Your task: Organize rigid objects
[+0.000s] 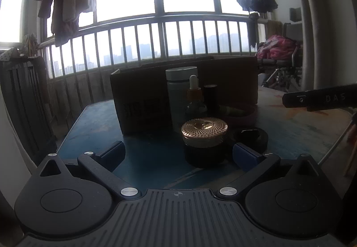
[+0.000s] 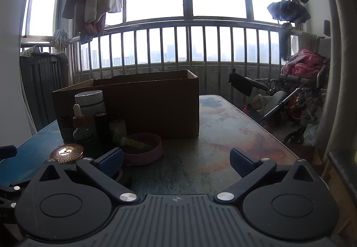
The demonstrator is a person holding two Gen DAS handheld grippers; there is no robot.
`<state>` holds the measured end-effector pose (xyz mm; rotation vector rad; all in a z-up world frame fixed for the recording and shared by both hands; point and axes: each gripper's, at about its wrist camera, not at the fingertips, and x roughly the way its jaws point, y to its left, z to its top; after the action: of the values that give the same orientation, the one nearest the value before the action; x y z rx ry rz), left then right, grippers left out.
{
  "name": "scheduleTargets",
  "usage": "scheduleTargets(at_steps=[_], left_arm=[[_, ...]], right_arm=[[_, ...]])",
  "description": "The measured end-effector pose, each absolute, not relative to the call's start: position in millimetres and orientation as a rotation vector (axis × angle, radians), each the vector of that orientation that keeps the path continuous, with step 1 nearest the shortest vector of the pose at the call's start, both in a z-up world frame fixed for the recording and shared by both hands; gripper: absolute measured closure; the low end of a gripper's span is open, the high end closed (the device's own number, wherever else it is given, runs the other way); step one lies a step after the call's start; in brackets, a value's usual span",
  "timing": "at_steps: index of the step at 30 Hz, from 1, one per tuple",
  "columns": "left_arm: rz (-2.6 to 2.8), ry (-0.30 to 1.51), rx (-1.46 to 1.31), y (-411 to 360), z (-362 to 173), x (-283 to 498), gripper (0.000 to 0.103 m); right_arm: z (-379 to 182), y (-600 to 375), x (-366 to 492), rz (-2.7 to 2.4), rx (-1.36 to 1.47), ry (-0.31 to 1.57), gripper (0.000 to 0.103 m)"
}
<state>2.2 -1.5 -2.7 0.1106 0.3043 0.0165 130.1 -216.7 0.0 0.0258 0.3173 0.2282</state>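
A dark jar with a gold patterned lid (image 1: 204, 142) stands just ahead of my left gripper (image 1: 178, 152), whose jaws are wide open and touch nothing. Behind it stand a pale tall bottle (image 1: 181, 93), a dropper bottle (image 1: 194, 96) and a dark tube (image 1: 210, 97). A black ring (image 1: 251, 136) lies to the jar's right. A pink bowl (image 2: 144, 149) with a yellow-green tube (image 2: 137, 144) in it sits beside my right gripper (image 2: 176, 161), which is open and empty over bare table. The gold lid (image 2: 66, 153) shows at its left.
An open cardboard box (image 2: 142, 102) stands behind the items on the worn table (image 2: 223, 131). A balcony railing (image 2: 189, 24) and windows lie beyond. A folded wheelchair with pink cloth (image 2: 296, 82) stands to the right. The right gripper's body (image 1: 319, 97) shows in the left wrist view.
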Motion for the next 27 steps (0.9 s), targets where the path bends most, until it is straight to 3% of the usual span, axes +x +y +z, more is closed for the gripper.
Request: scheduleTargets(at_steps=[27], left_arm=[[0.017,0.304,0.097,0.4,0.4,-0.1,0.0]], right_arm=[[-4.9,-215.3,136.0,0.166,0.001,0.337,0.0]])
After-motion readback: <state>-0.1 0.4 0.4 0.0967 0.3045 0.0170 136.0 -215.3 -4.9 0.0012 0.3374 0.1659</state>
